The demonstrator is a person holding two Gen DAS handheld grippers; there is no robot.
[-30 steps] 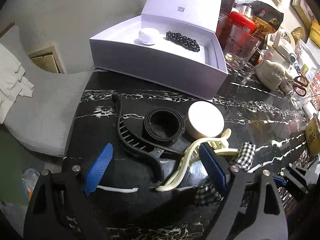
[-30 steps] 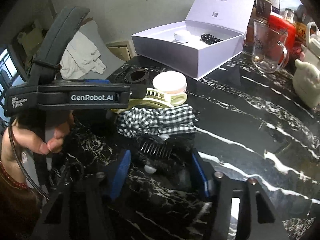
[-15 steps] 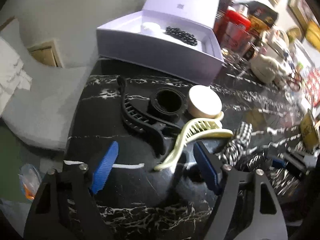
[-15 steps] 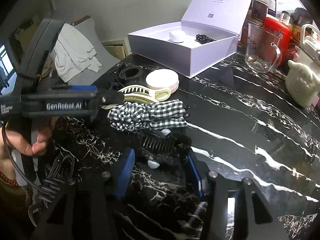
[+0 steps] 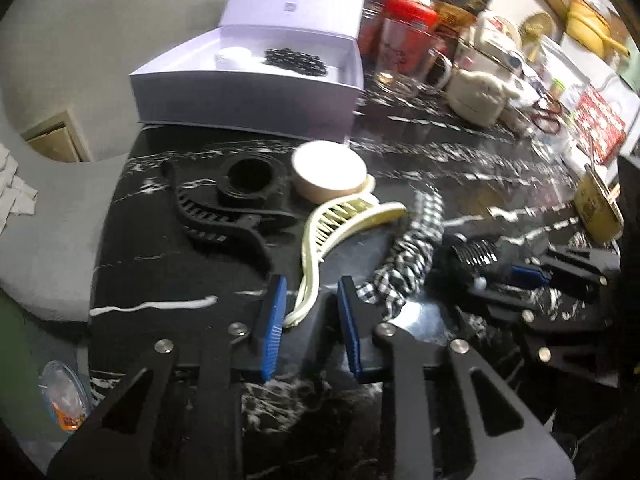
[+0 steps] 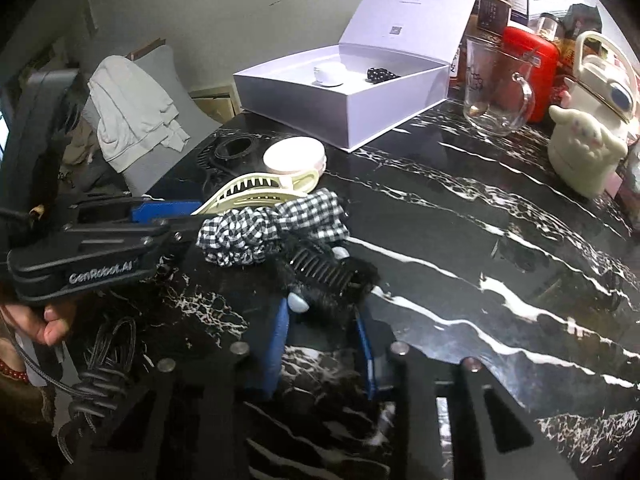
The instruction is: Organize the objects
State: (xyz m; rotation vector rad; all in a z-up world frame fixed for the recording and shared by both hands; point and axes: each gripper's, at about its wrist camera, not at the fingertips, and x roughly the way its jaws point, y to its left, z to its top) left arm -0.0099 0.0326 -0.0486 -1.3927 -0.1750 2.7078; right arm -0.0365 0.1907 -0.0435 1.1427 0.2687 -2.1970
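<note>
While both grippers have just been closing, left gripper (image 5: 311, 312) on the cream plastic claw clip (image 5: 340, 220), right gripper (image 6: 323, 322) on the black fuzzy comb clip (image 6: 326, 276), we should lift slowly.

Glossy black marble-look tabletop (image 6: 460, 216), matt white card box (image 6: 384, 120), checked cloth scrunchie (image 6: 276, 228), smooth cream plastic claw clip (image 5: 340, 220)

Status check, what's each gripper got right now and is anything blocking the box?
Left gripper shut on cream hair claw. Right gripper shut on black fuzzy clip. White box open, path clear.
</note>
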